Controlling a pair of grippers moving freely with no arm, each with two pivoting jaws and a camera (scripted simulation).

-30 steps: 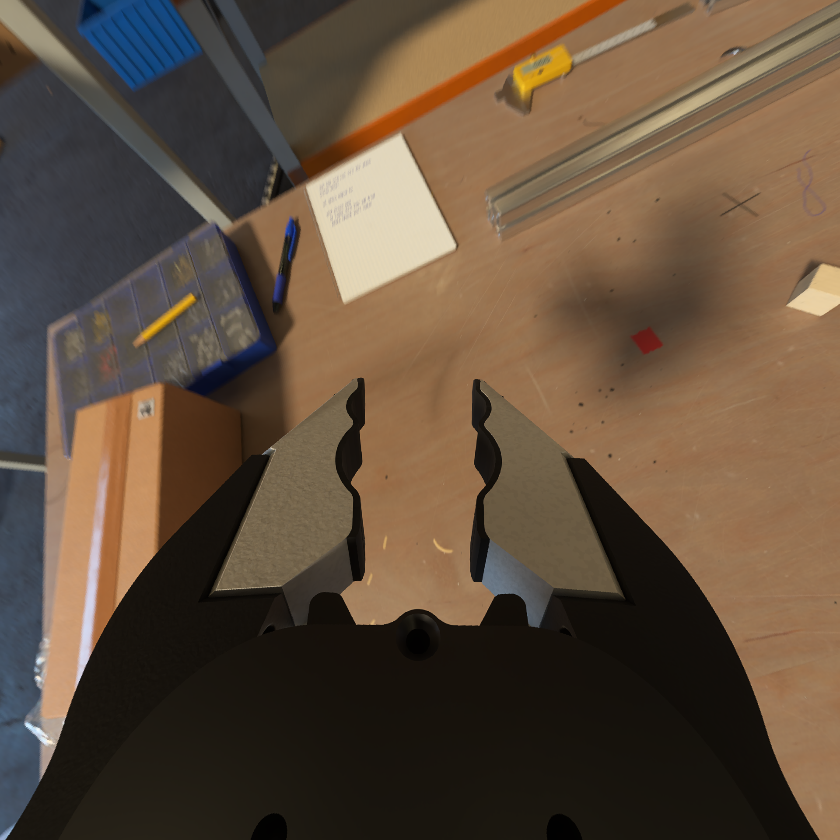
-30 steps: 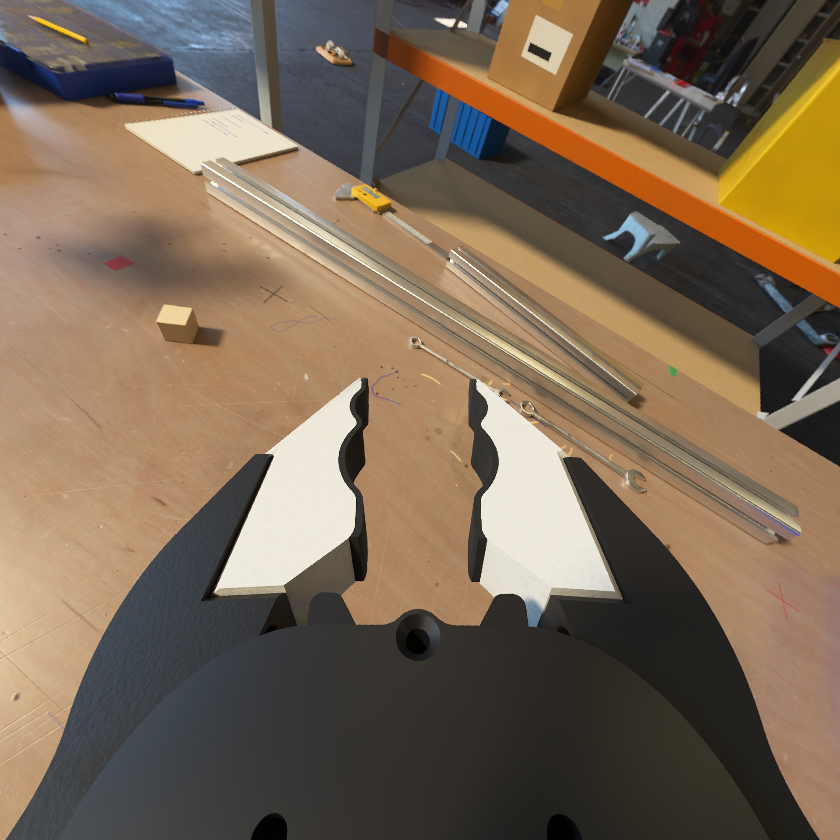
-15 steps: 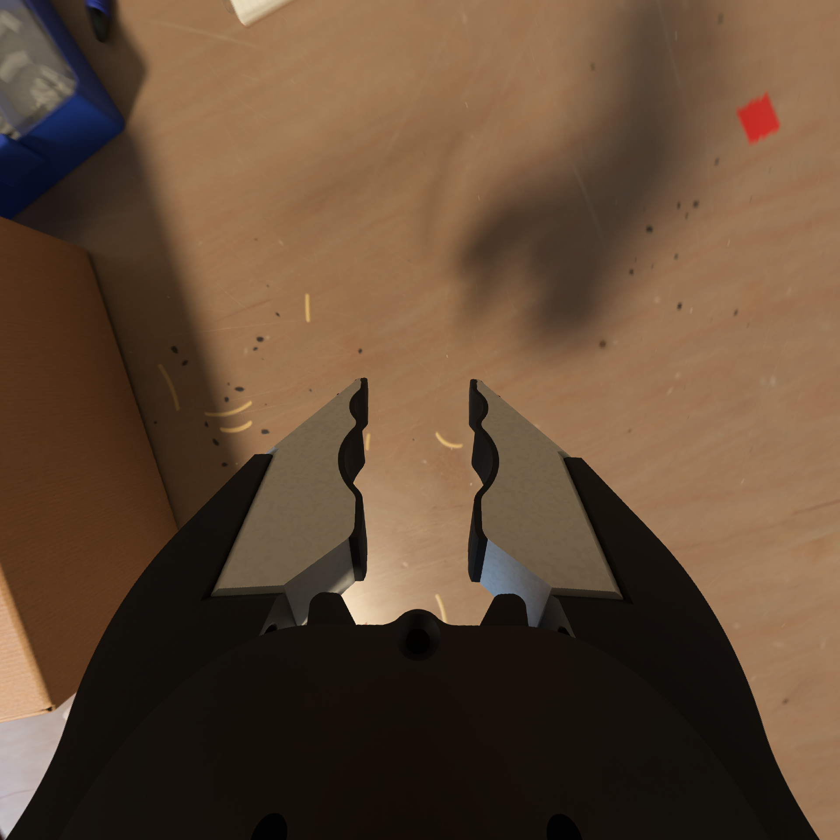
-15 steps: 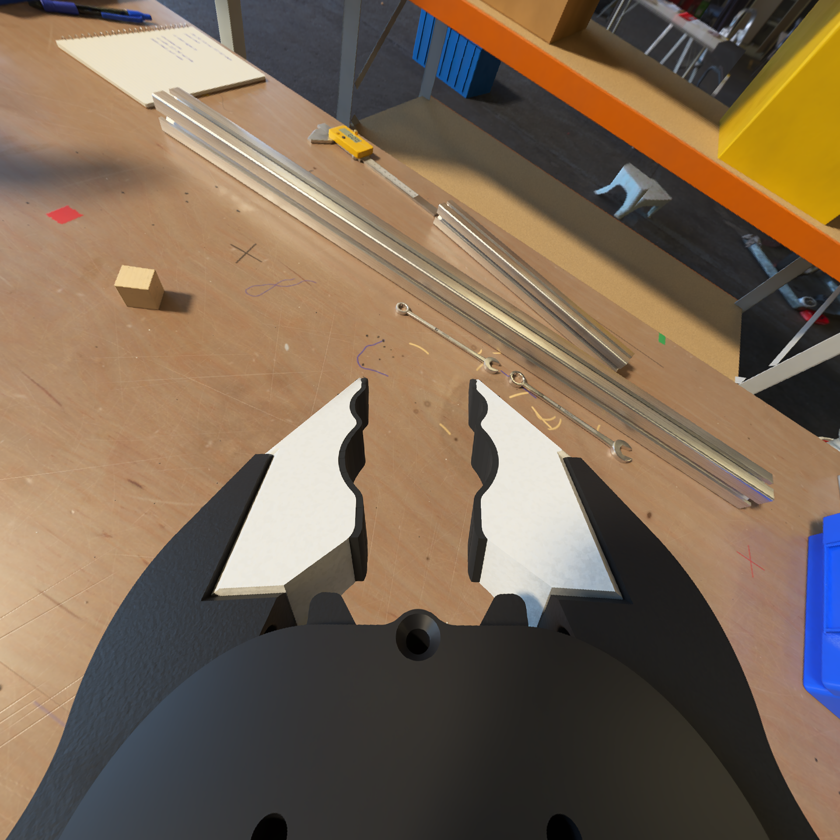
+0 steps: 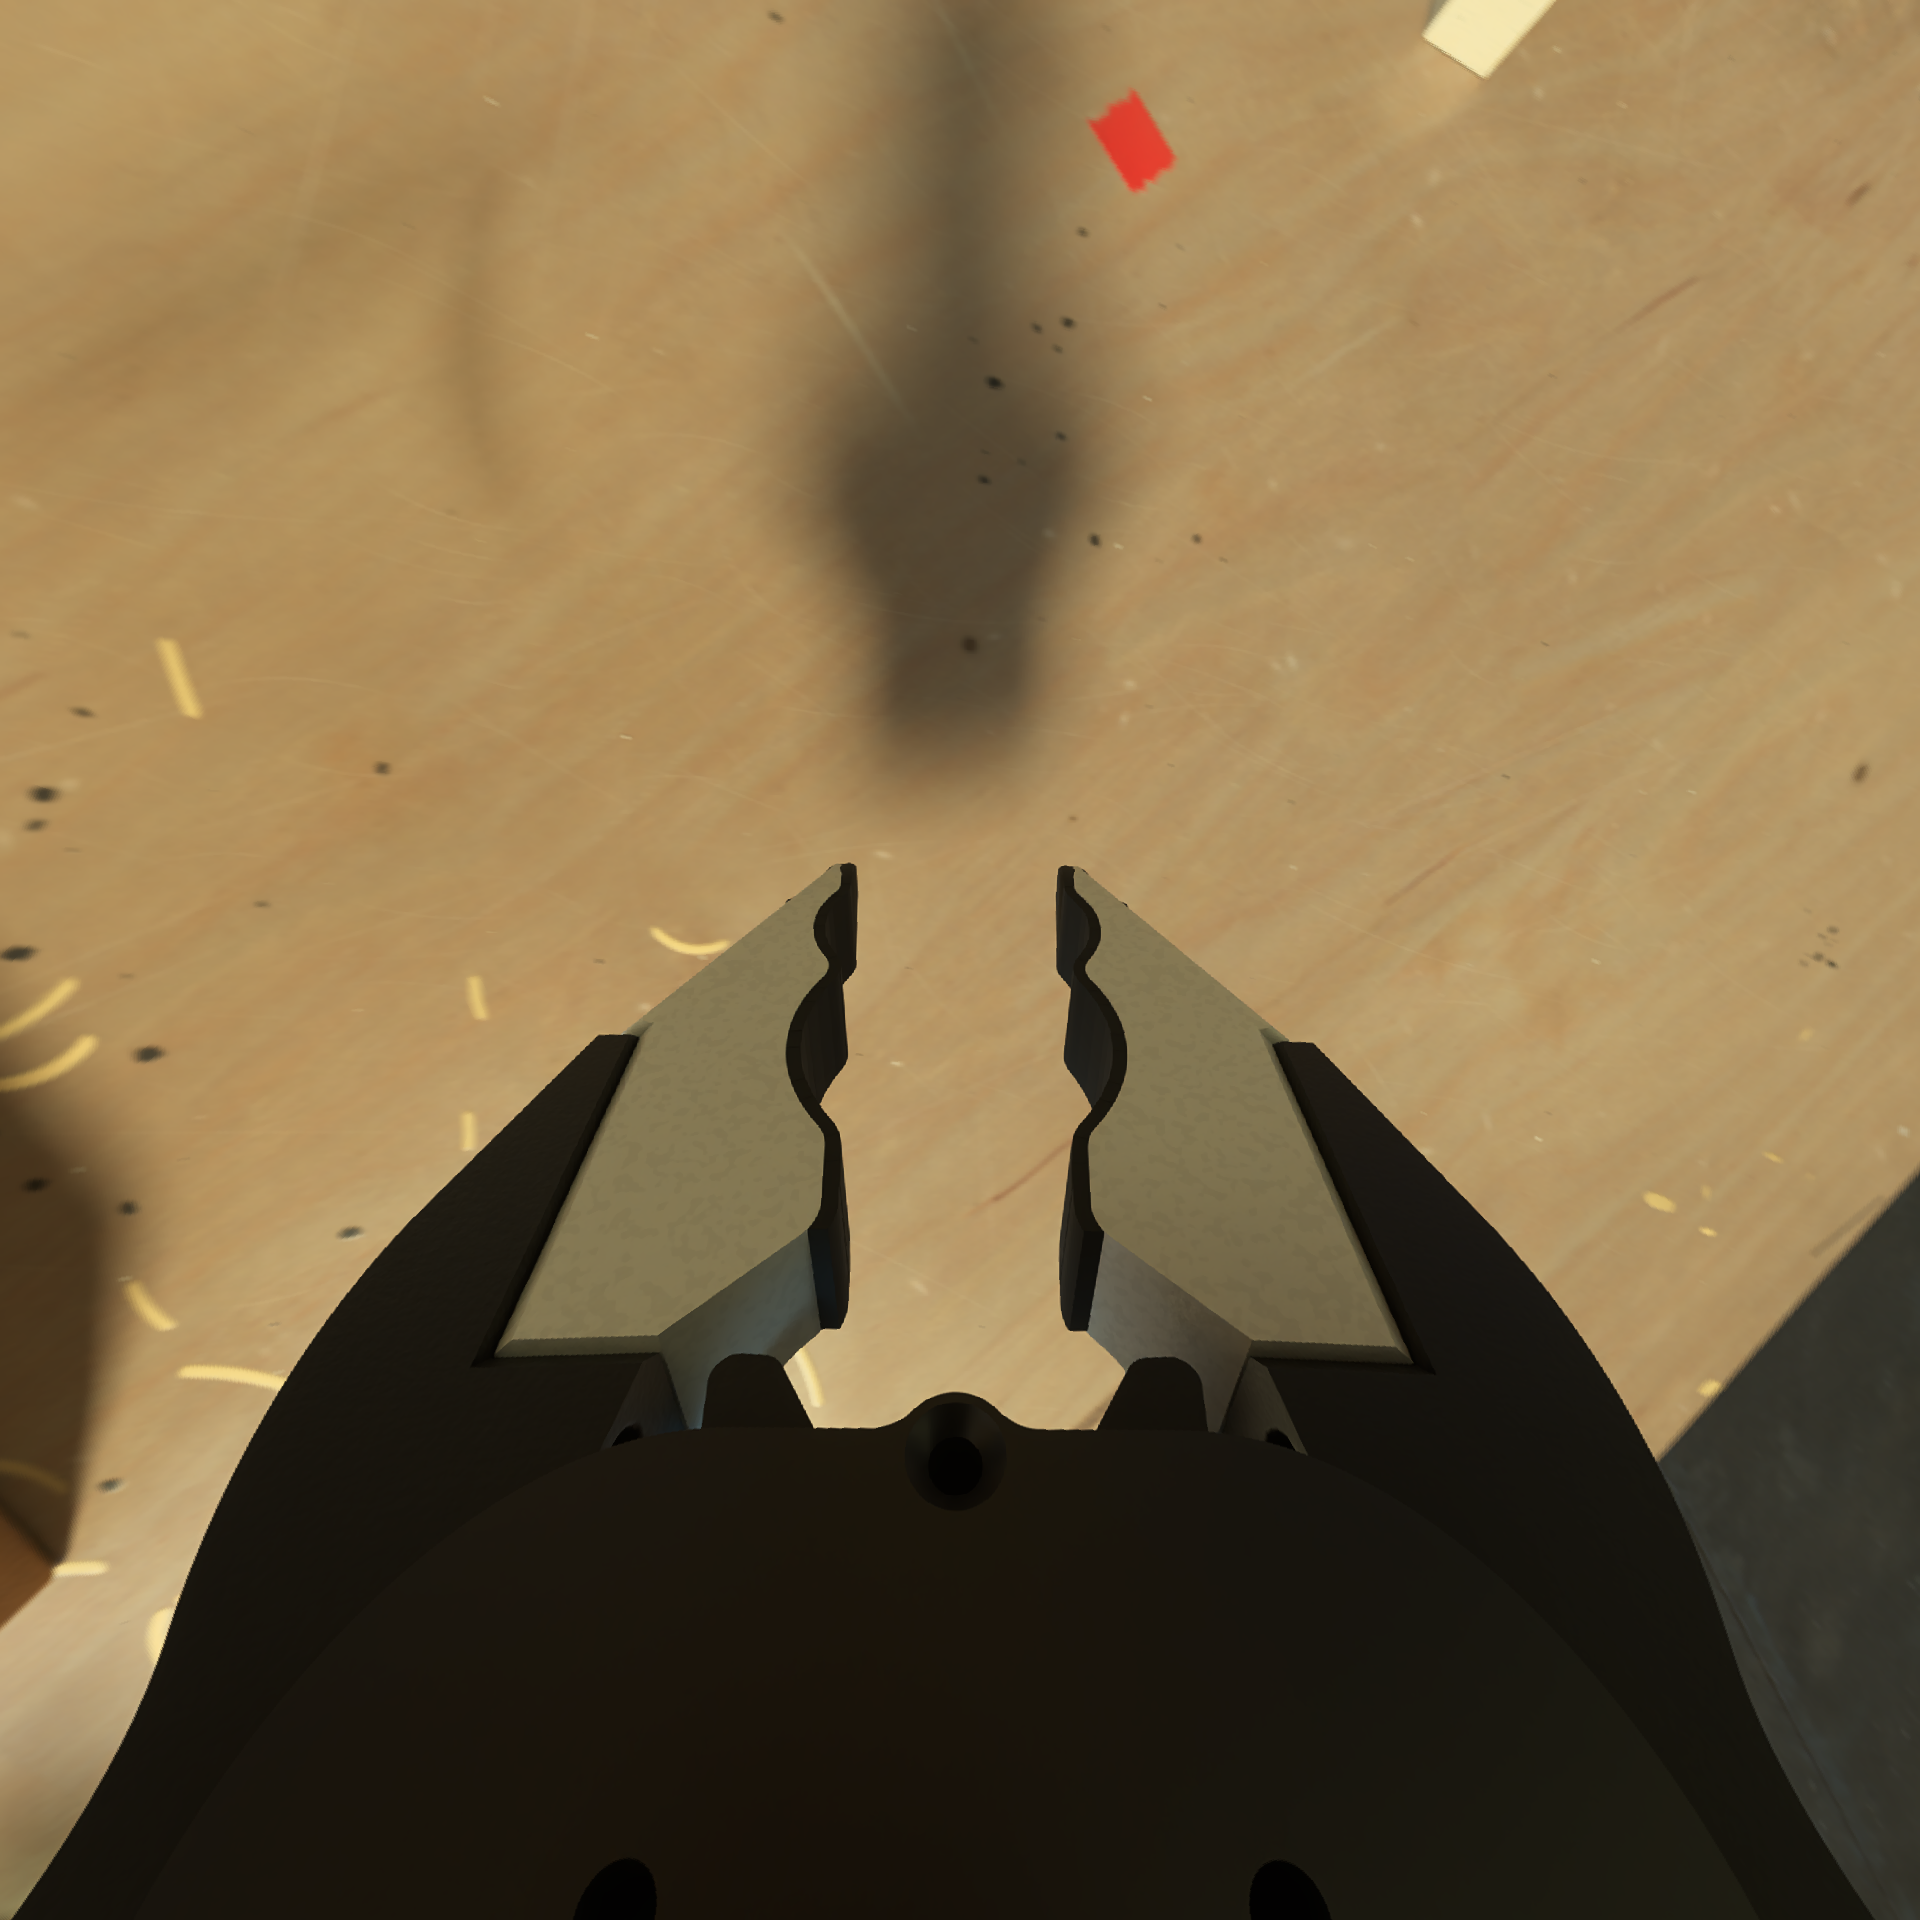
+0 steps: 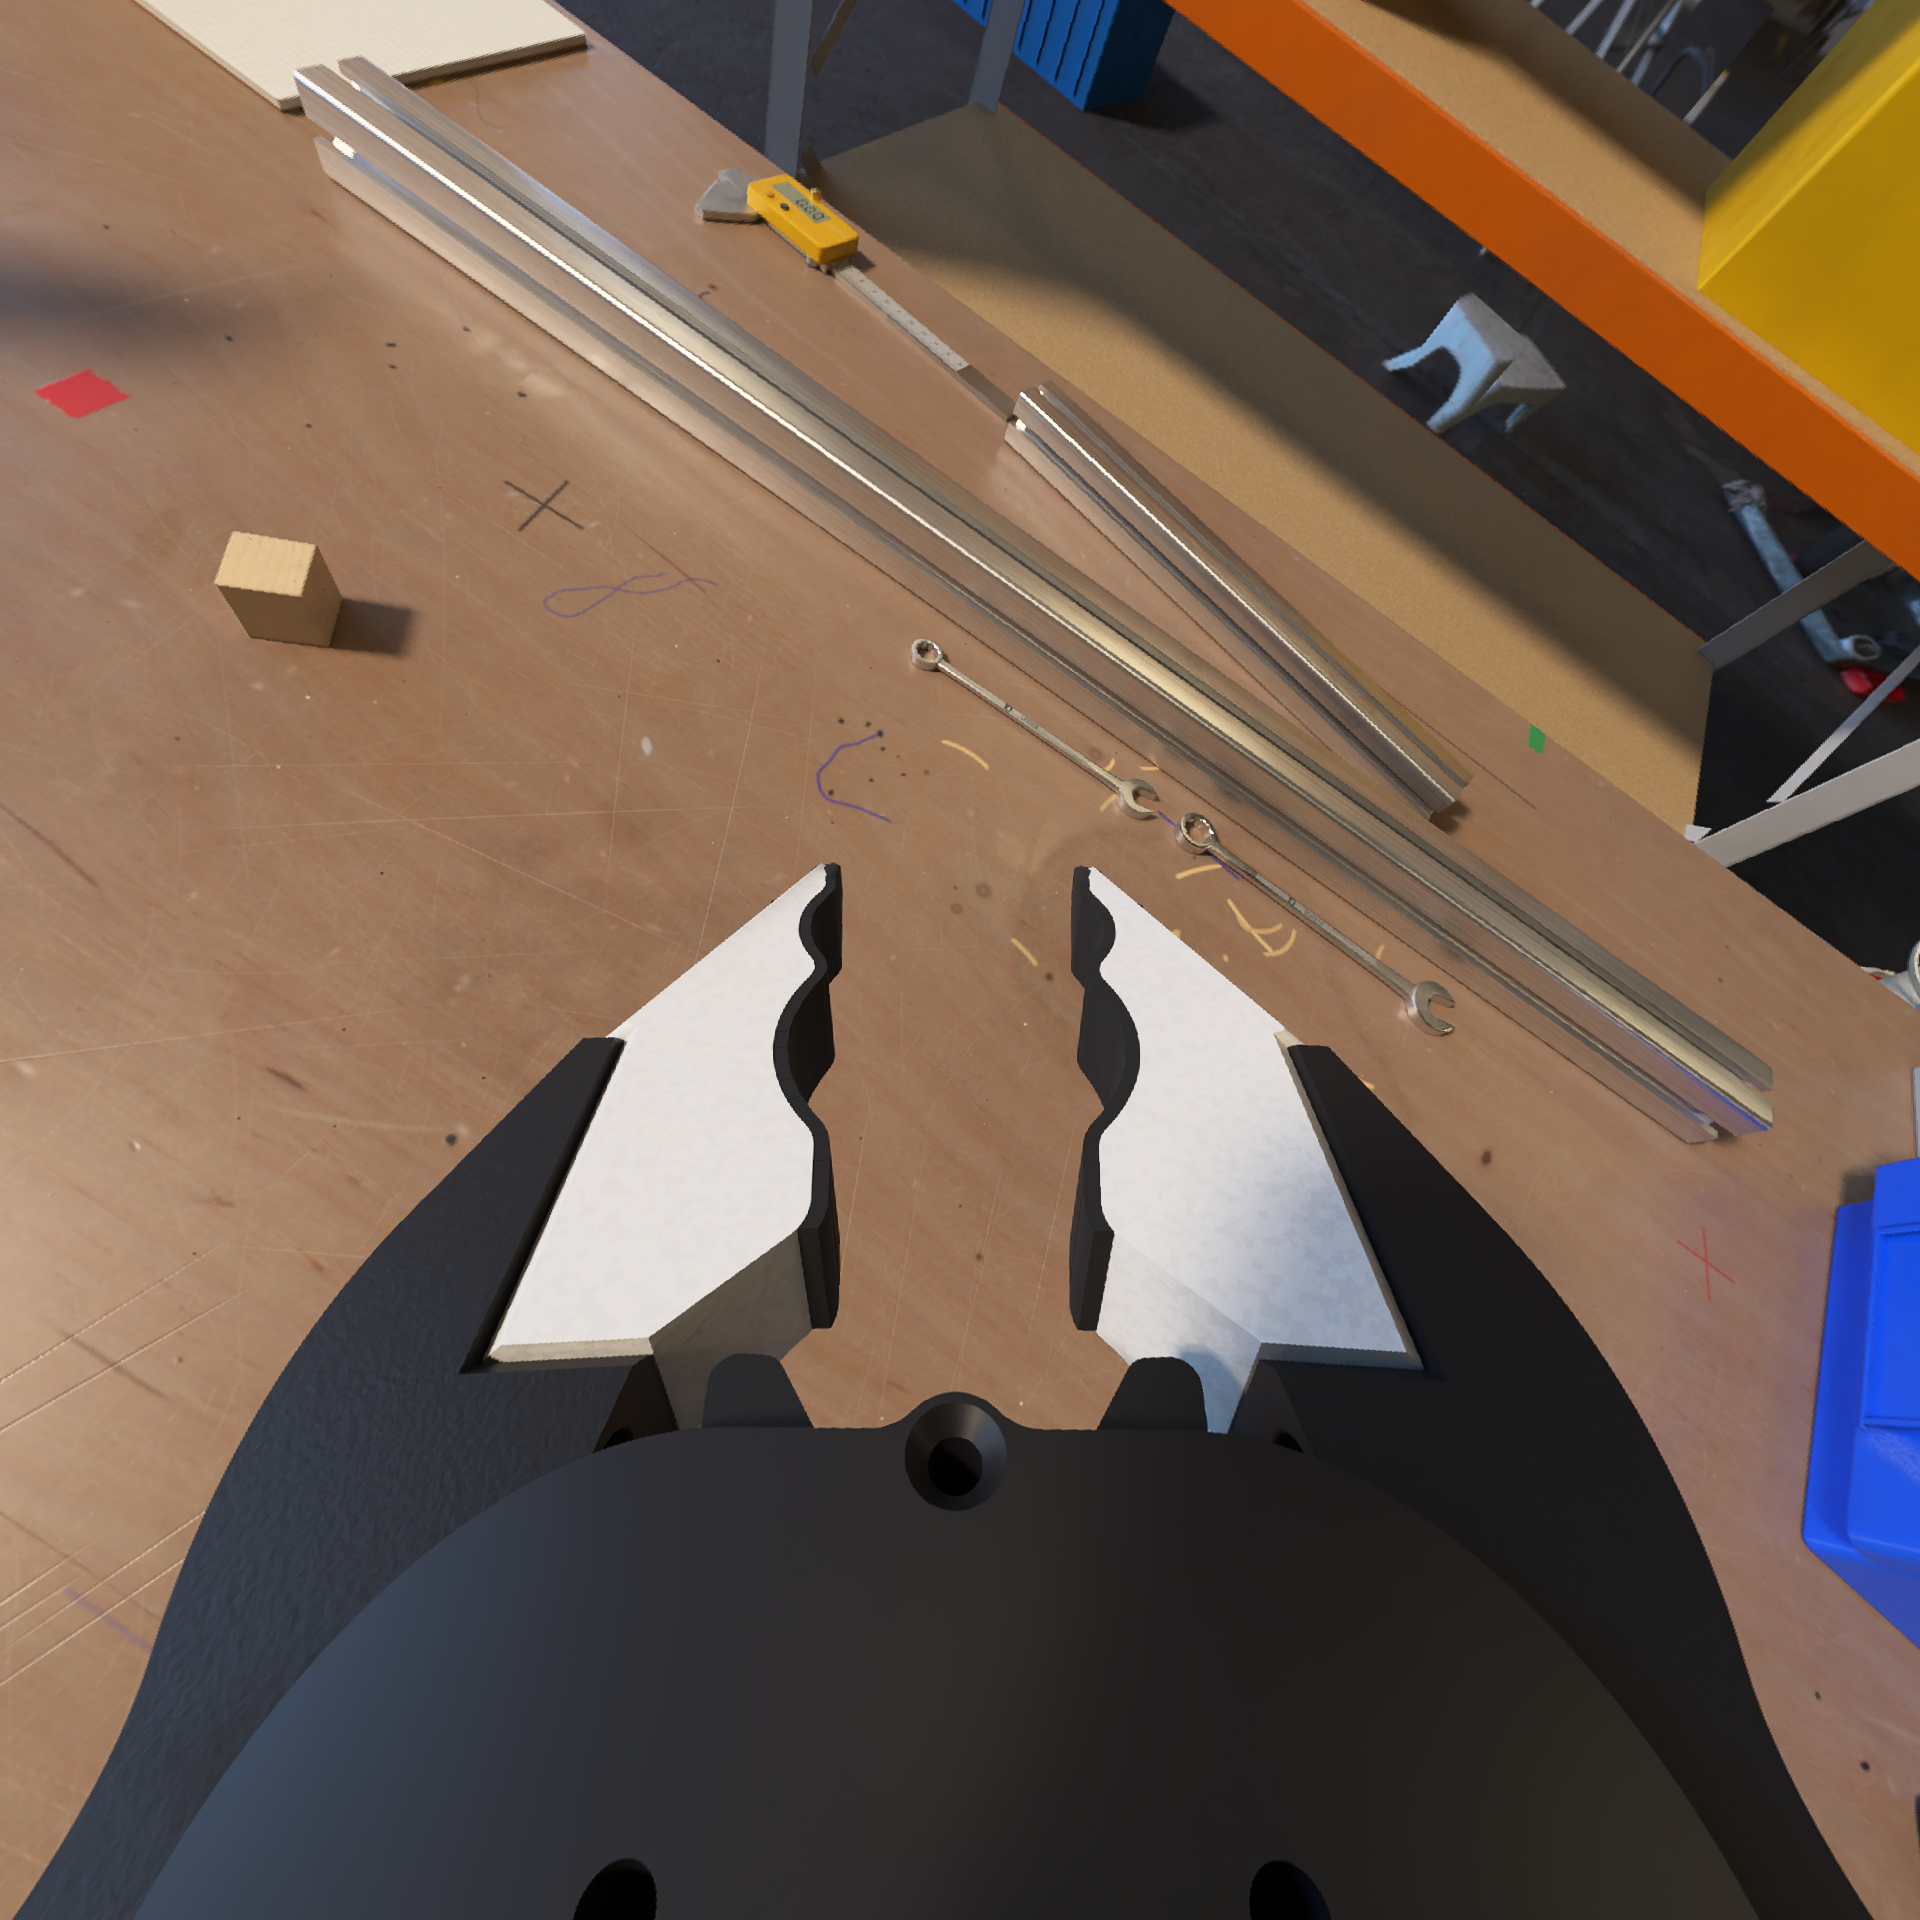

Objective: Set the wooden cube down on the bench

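Note:
The wooden cube is small and pale. It stands on the brown bench, far left and ahead of my right gripper, which is open, empty and well apart from the cube. In the left wrist view, my left gripper is open and empty and points steeply down at the bench. A pale corner at the top right edge looks like the cube, far beyond the fingertips. A red square mark lies between them; it also shows in the right wrist view.
Long aluminium profiles and a shorter one run diagonally along the bench's far side. Two spanners, a yellow caliper, a notepad and a blue bin lie around. The bench edge is at the left gripper's lower right.
The left gripper has tilted down and turned; the boxes, pen and notepad have left its view. The right gripper has drifted right, so the cube slid up-left and the blue bin appeared. Both stayed open.

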